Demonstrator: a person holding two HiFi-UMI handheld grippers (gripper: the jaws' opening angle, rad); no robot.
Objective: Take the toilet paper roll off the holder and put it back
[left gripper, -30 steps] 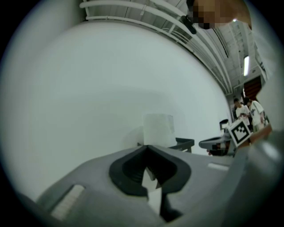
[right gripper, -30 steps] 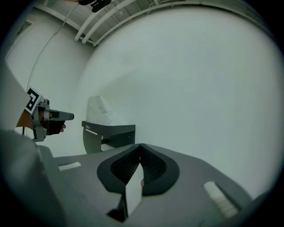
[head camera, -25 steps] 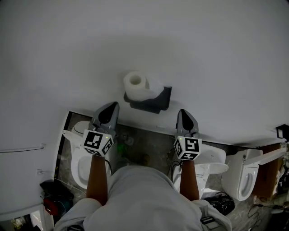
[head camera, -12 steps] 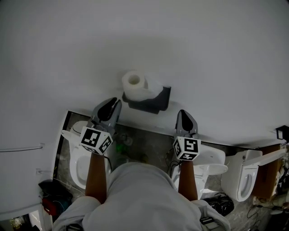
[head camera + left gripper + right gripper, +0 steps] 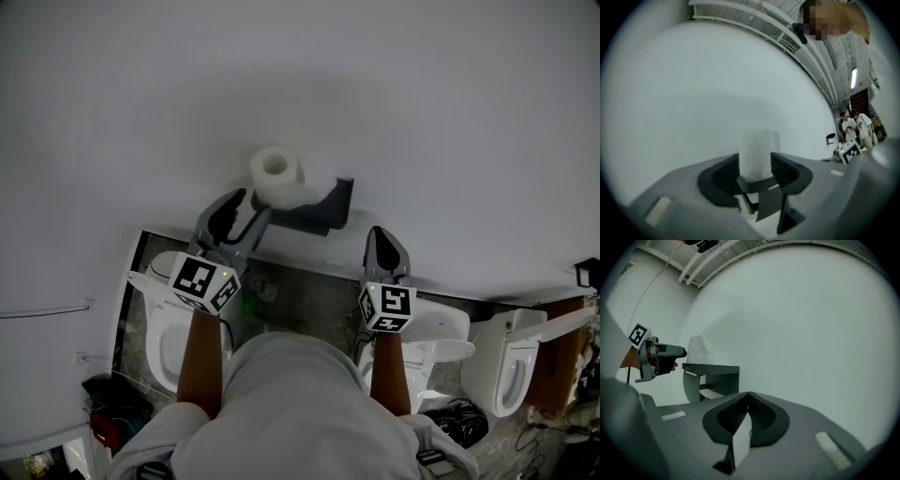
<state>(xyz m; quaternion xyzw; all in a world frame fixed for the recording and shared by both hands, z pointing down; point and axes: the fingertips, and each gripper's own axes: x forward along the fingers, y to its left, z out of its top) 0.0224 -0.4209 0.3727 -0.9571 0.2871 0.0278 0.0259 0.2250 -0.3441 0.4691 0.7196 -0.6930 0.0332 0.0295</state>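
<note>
I watched from the head view as both forearms reached forward toward the white wall [image 5: 422,103], each hand holding its gripper level and pointed at that wall.

The left forearm [image 5: 200,361] angled a little to the right, aiming the left gripper [image 5: 242,208] at the toilet paper roll [image 5: 275,175]. Its jaws had just been opening and stood spread. In the left gripper view the roll [image 5: 759,149] showed in the gap between the two pads, with neither pad pressing on it. I could not tell whether the tips had passed the roll or stopped just short.

The roll sat on the dark holder [image 5: 323,208], at the holder's left end, with its hollow core facing up toward the camera. The holder was fixed to the wall.

The right forearm [image 5: 394,375] pointed straight ahead. The right gripper [image 5: 387,242] hung below the holder's right end, apart from it. In the right gripper view its jaws were pressed together with nothing between them [image 5: 748,397].
</note>
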